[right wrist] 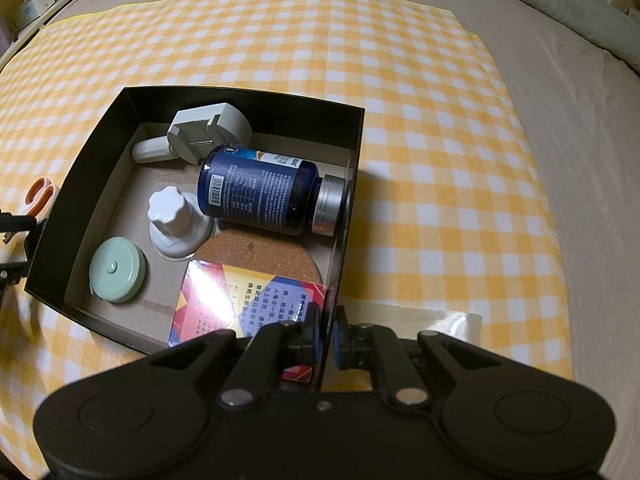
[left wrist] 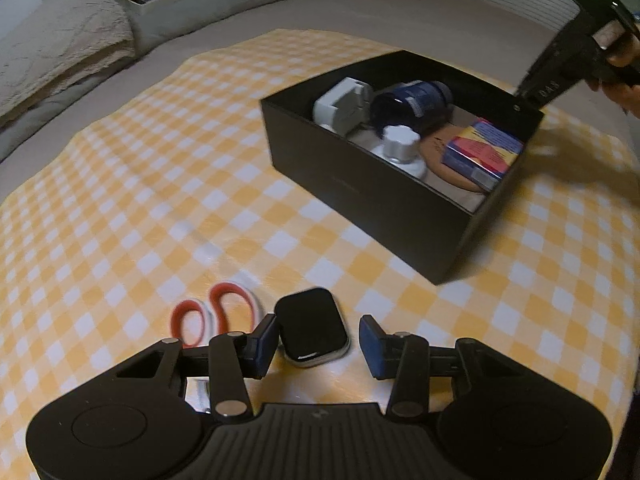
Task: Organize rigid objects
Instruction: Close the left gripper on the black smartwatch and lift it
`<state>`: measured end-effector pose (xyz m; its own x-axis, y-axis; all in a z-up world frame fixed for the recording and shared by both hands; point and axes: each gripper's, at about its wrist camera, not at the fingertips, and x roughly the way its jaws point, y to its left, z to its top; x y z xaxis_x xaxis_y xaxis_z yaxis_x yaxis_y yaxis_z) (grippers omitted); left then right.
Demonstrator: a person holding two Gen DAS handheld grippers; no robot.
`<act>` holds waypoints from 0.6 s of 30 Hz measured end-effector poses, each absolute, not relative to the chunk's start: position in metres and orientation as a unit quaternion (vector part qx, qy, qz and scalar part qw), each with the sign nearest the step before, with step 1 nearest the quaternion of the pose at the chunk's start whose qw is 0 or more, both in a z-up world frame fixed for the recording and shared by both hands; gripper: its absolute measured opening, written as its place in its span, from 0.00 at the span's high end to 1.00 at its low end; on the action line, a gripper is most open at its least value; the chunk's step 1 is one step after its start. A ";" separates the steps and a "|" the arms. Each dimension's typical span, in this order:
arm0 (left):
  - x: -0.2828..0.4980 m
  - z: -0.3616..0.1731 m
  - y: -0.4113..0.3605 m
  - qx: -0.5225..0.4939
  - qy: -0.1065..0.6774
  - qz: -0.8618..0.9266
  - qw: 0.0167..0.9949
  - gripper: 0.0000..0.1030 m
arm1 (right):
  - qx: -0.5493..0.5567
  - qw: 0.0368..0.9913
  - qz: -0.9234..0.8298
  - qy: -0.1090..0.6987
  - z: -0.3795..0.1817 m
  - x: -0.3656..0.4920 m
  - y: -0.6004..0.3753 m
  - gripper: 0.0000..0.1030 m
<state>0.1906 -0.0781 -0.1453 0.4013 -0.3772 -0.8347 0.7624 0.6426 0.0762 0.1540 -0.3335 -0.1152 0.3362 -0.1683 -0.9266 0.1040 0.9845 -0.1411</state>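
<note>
Bed surface, grey cover, with a yellow-and-white checked cloth [left wrist: 160,184] spread over it as the work area. Soft footing, not a firm one.

Black box [left wrist: 376,200] sits on the cloth, already holding a blue bottle [right wrist: 260,196] lying on its side, a white plug adapter [right wrist: 208,132], a white knobbed piece [right wrist: 172,212], a cork coaster [right wrist: 260,252], a colourful carton [right wrist: 236,304] and a mint-green round tape measure [right wrist: 118,270].

Right gripper [right wrist: 326,340]: fingers closed on the box's right wall, one pad inside, one outside. Reads as steadying the box.

Left gripper [left wrist: 316,344]: fingers part-open, straddling a small dark-faced smartwatch body [left wrist: 314,326] that lies flat on the cloth in front of the box. Left pad touches or nearly touches its edge; right pad stands clear with a visible gap. Not gripped yet. Red-handled scissors [left wrist: 216,312] lie just beside the watch, to its left (handles visible, blades hidden behind the finger).

Likely step: closing on the watch to move it into the box.

Risks, as judged:
- Watch is thin and smooth-edged; pads may close over its top and squeeze it out sideways.
- Uneven contact could skid it toward the scissors.
- Cloth may bunch into the grip.
- Soft bed lets the box tilt if the right hand pulls.
</note>
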 end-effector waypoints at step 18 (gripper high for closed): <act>0.197 -0.147 -0.089 0.156 0.451 -0.337 0.811 0.37 | -0.028 0.817 -0.083 0.570 -0.115 0.154 -0.333 0.92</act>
<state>0.1967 -0.0886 -0.1468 0.3651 -0.4070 -0.8373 0.6882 0.7237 -0.0517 0.1541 -0.3334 -0.1150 0.3355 -0.1680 -0.9269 0.1040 0.9846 -0.1408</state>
